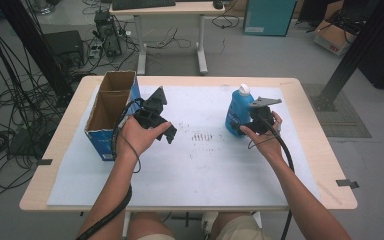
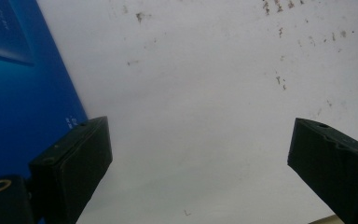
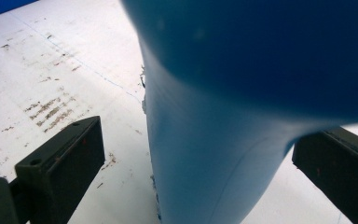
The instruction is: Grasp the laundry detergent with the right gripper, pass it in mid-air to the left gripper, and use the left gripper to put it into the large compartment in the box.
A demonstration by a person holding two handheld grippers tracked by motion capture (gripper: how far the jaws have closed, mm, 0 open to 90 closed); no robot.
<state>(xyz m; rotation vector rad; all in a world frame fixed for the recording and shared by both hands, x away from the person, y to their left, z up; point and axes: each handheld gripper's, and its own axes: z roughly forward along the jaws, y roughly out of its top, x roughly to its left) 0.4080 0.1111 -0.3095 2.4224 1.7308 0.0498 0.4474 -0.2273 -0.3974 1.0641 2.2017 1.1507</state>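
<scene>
The right gripper's (image 1: 244,126) fingers (image 3: 58,168) are spread wide on either side of a blue bottle (image 1: 238,111), not yet touching it. The bottle stands upright on the white mat (image 1: 200,170), right of centre. The left gripper (image 1: 166,131) hangs spread and empty beside a cardboard box (image 1: 111,107). This looks like the grasping step; next, the right jaws must close squarely on the bottle.
</scene>
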